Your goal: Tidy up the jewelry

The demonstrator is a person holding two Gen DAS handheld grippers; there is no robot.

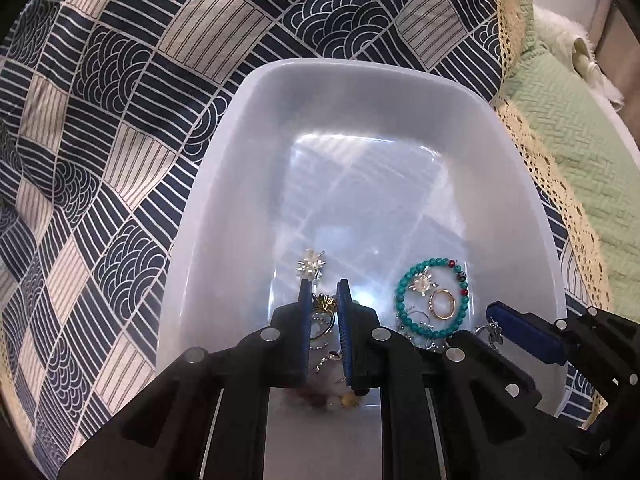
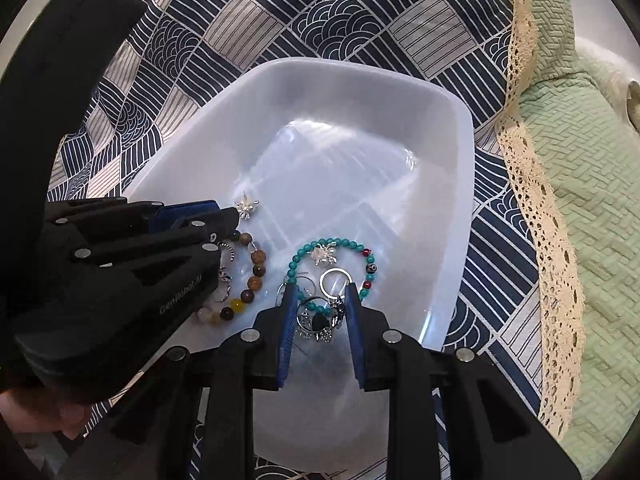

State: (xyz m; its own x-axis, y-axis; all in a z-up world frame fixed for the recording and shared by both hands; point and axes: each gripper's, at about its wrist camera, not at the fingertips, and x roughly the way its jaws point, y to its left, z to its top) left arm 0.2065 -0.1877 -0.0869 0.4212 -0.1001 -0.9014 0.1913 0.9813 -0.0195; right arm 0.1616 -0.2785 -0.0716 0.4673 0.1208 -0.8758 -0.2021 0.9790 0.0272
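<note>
A white plastic tray [image 1: 280,92] [image 2: 448,128] sits on a patterned cloth and holds jewelry. A turquoise bead bracelet [image 1: 404,280] [image 2: 298,256] lies in it around a gold ring [image 1: 443,304] [image 2: 335,279] and a silver flower earring [image 1: 421,283] [image 2: 325,255]. Another flower earring [image 1: 310,266] [image 2: 246,206] lies apart. A brown bead bracelet [image 2: 256,276] lies at the left. My left gripper [image 1: 325,284] [image 2: 224,210] is down in the tray, its jaws narrowly parted over small rings and chains [image 1: 324,312]. My right gripper [image 2: 320,292] [image 1: 496,316] is open astride a tangle of silver pieces [image 2: 320,322].
The tray rests on a navy and cream patterned cloth [image 1: 120,120] [image 2: 320,12]. A lace-edged green quilt [image 1: 560,128] [image 2: 580,200] lies to the right. The far half of the tray holds no jewelry.
</note>
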